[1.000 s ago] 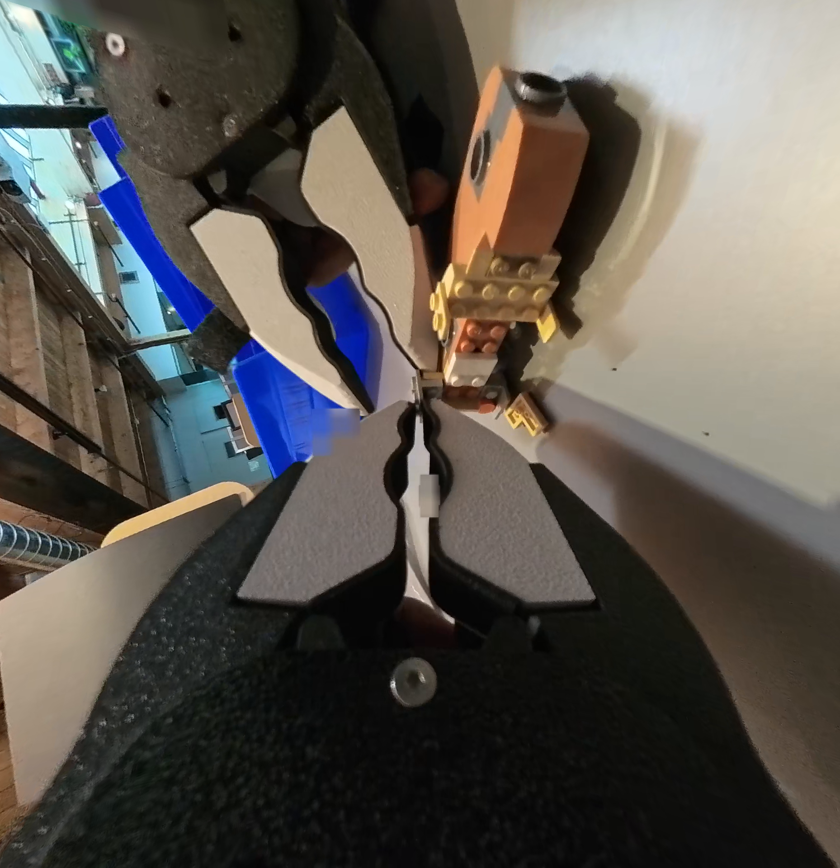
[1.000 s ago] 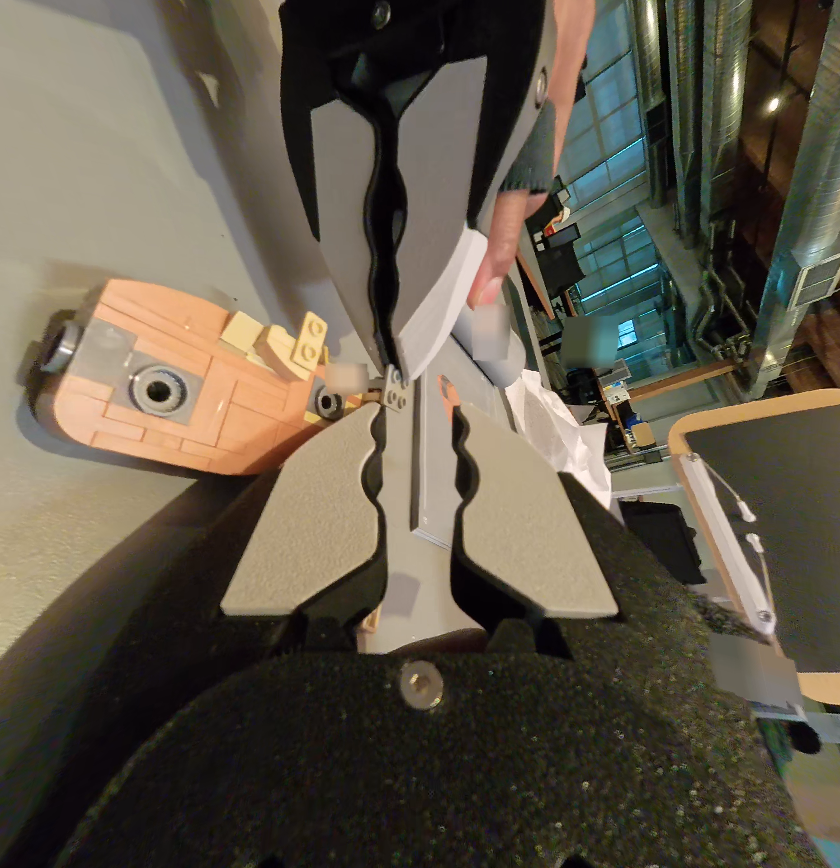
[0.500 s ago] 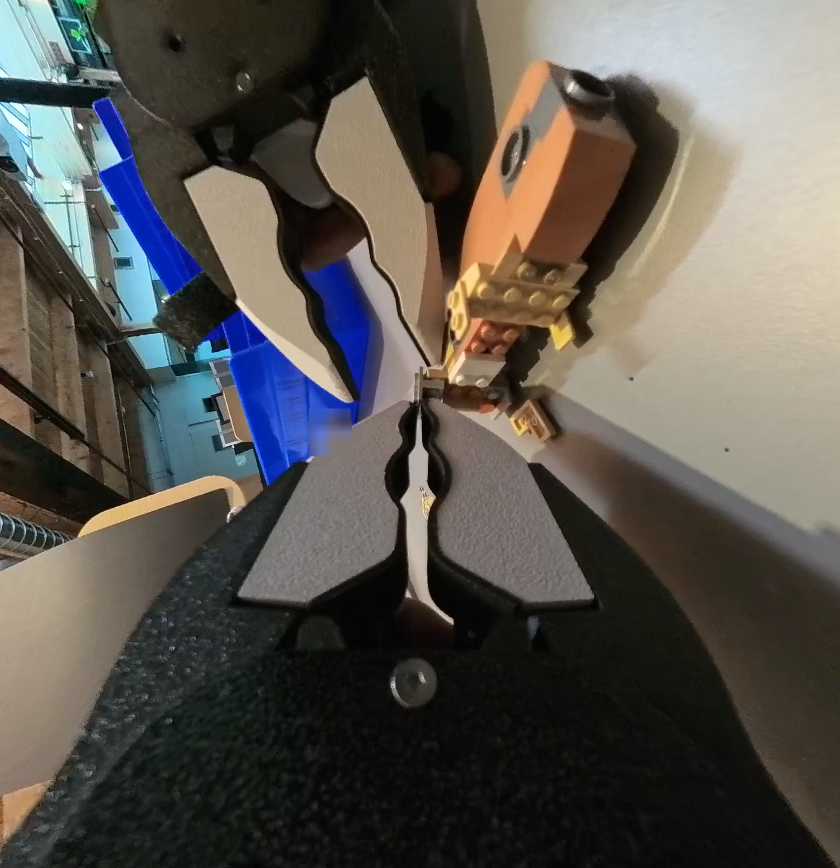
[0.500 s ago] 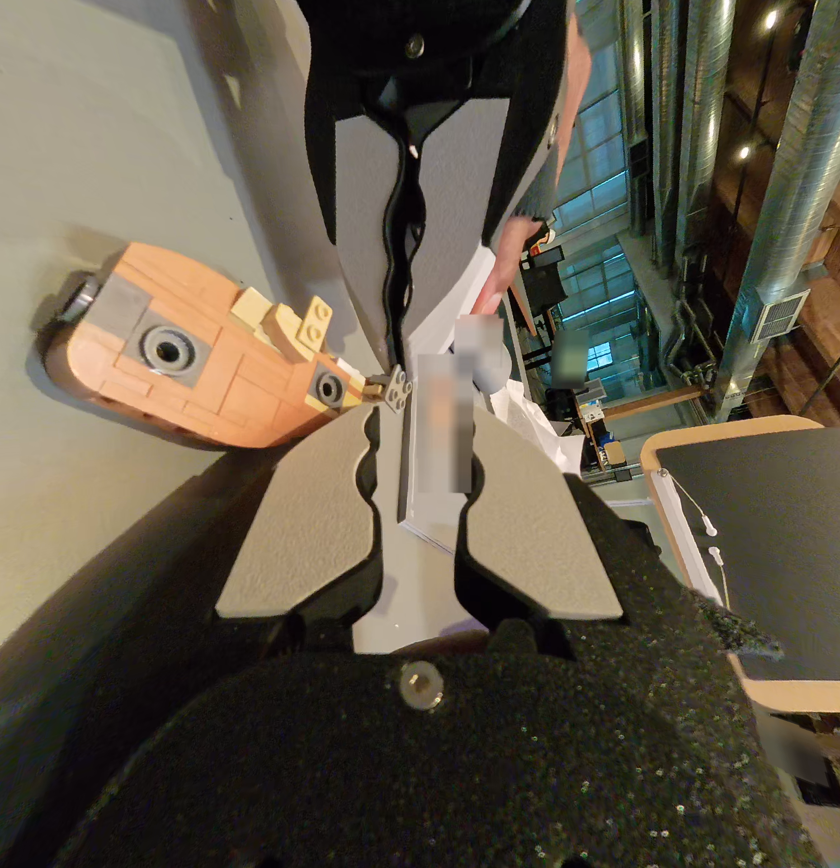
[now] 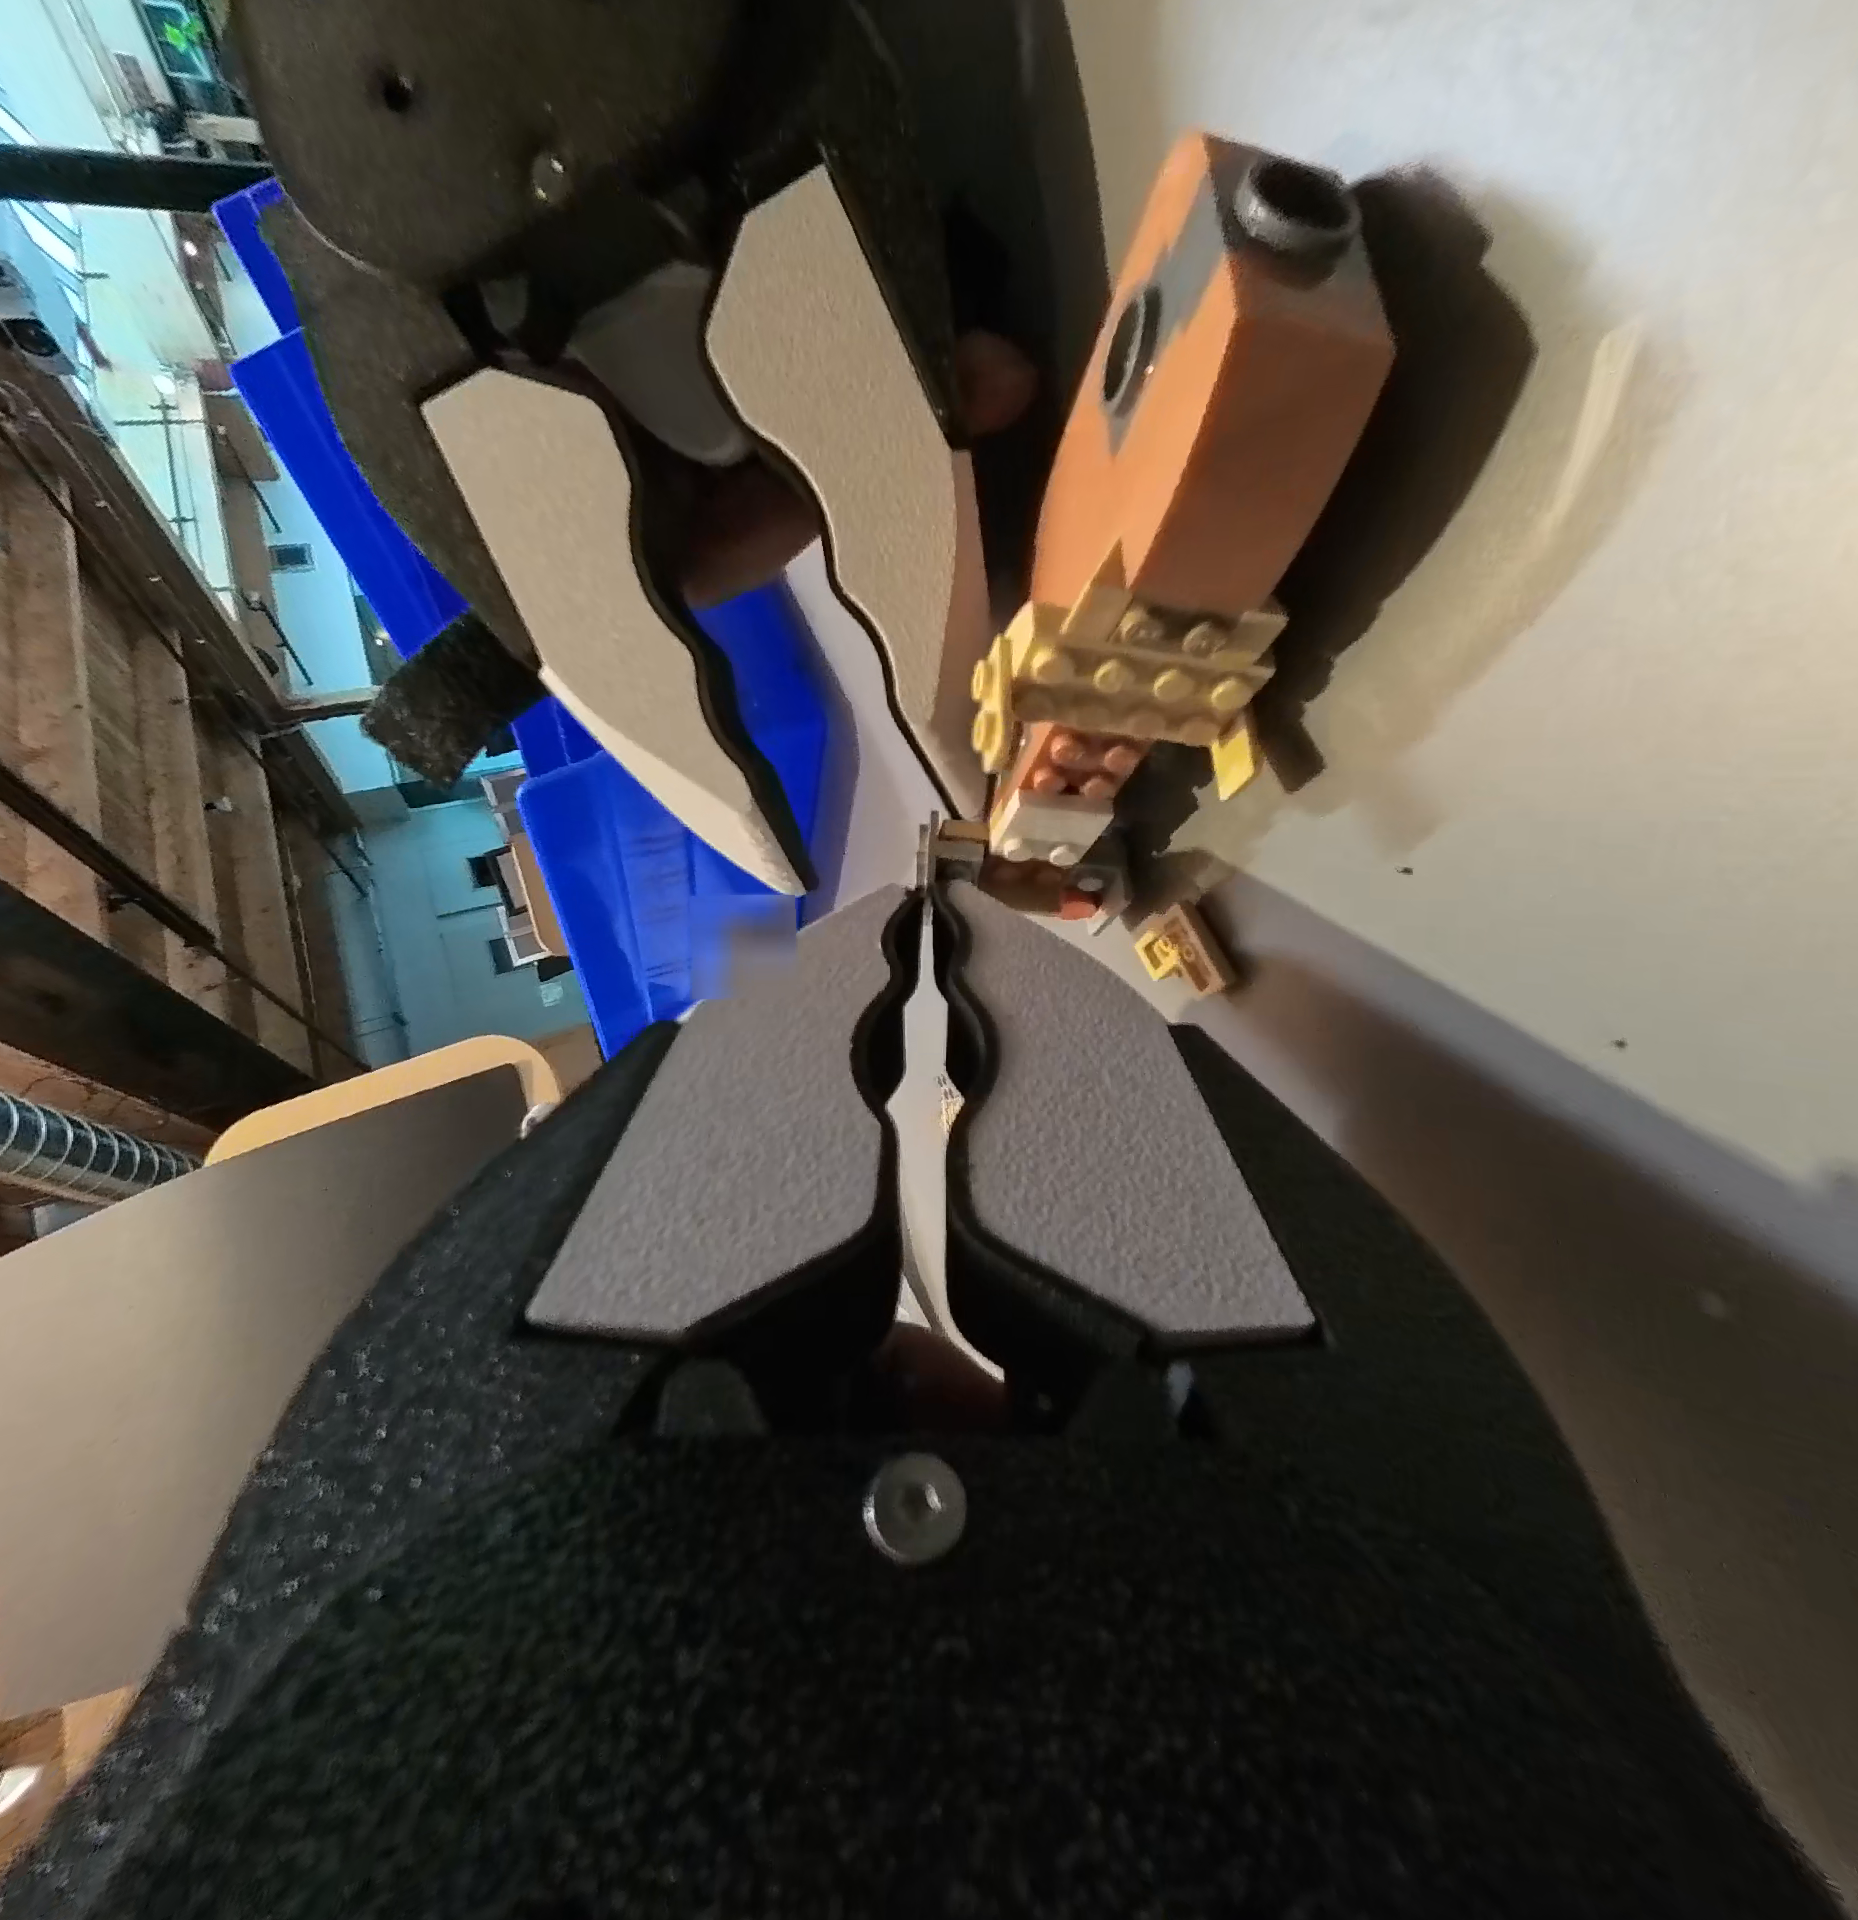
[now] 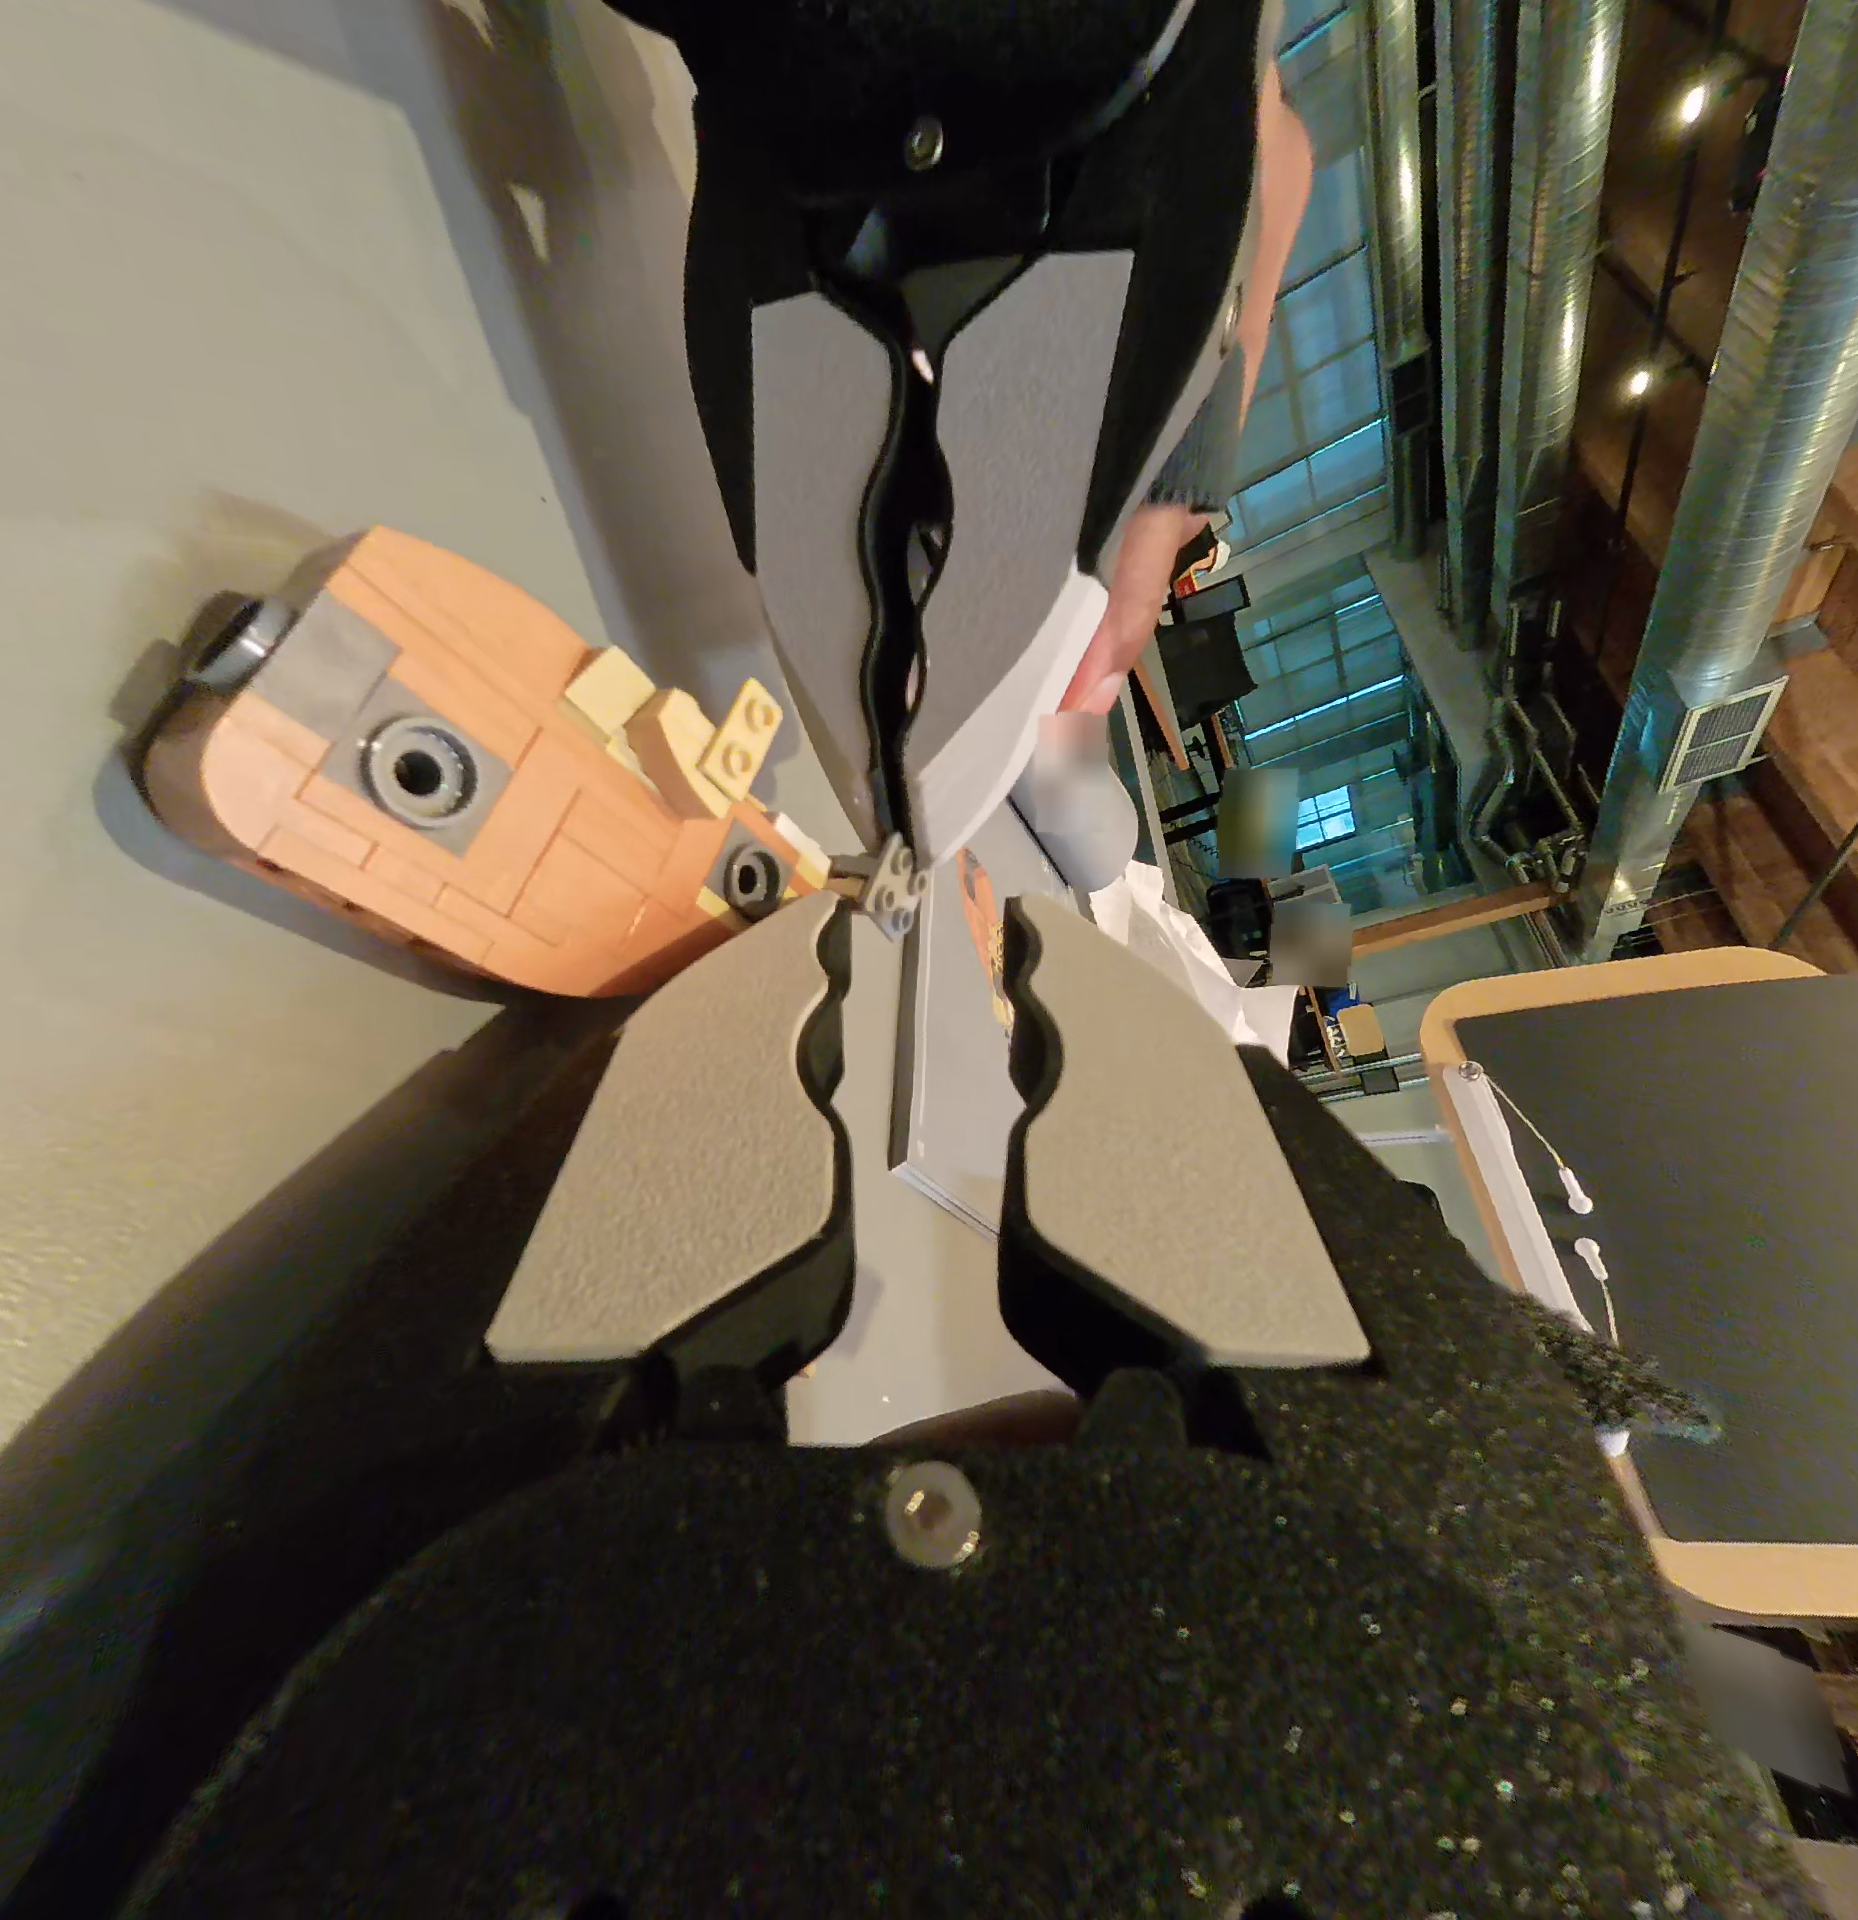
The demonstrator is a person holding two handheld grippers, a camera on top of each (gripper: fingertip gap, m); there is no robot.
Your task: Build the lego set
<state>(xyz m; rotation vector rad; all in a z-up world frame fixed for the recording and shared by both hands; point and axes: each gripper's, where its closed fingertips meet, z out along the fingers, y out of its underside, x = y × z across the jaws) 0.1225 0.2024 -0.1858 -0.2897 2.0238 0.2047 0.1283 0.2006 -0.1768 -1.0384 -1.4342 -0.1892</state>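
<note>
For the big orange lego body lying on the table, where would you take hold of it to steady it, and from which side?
Grip the orange lego body across its two broad flat faces at the wide, blunt end, coming from the side away from the small grey plate. That end is smooth and blocky; the narrow end carries tan pieces and both grippers crowd it.

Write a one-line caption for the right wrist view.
Open right gripper faces the shut left gripper pinching a small grey plate at the tip of the orange lego model.
</note>
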